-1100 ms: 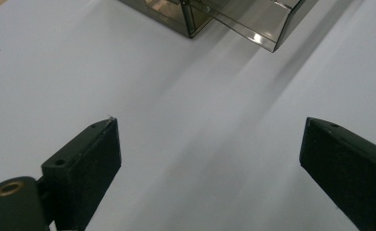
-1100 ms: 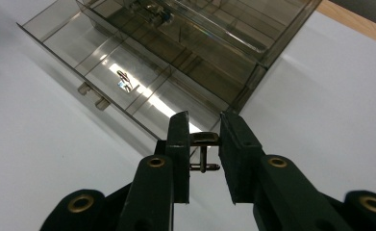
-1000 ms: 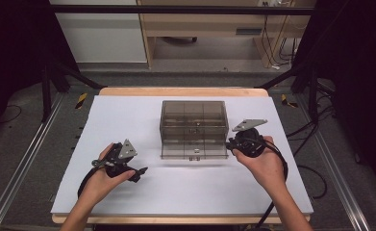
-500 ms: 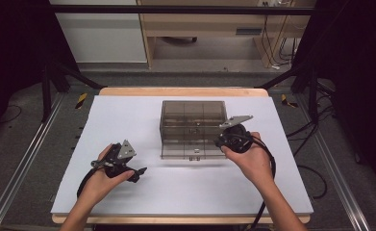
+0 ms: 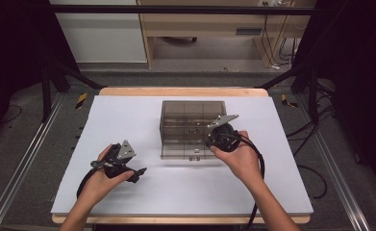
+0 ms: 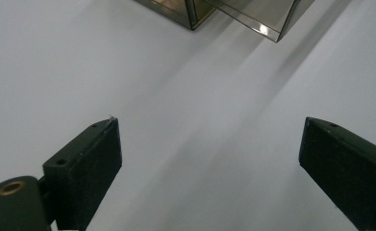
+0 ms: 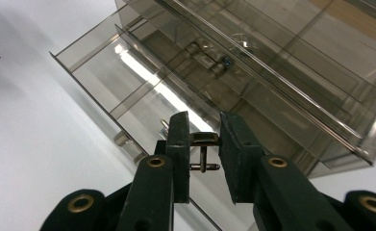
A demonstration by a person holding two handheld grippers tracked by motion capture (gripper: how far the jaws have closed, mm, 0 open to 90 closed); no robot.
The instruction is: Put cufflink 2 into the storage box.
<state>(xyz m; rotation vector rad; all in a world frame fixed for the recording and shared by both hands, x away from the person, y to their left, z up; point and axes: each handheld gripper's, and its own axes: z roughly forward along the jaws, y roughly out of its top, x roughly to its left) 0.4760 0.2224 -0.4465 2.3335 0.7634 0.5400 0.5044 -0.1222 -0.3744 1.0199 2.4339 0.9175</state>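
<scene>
A smoky see-through drawer box (image 5: pixel 191 118) stands mid-table with its lowest drawer (image 5: pixel 185 153) pulled out toward me. My right gripper (image 5: pixel 209 142) hovers at the drawer's right front, shut on a small metal cufflink-like piece (image 7: pixel 203 153) that sits pinched between its pads (image 7: pixel 180 144). The right gripper view looks down past that piece into the open drawer (image 7: pixel 128 86) and onto the box (image 7: pixel 296 72). My left gripper (image 5: pixel 128 163) rests low at the table's front left, jaws wide open with nothing between them (image 6: pixel 209 163); a corner of the box (image 6: pixel 190 14) lies ahead of it.
Small metal items (image 7: pixel 209 60) lie in an upper drawer of the box. The white table top (image 5: pixel 128 120) ends in a wooden edge (image 5: pixel 176 91) at the back. Black frame posts and cables flank the table on both sides.
My right gripper has moved left with the metal piece, from beside the box's right edge to over the open drawer's front. The left gripper has stayed put.
</scene>
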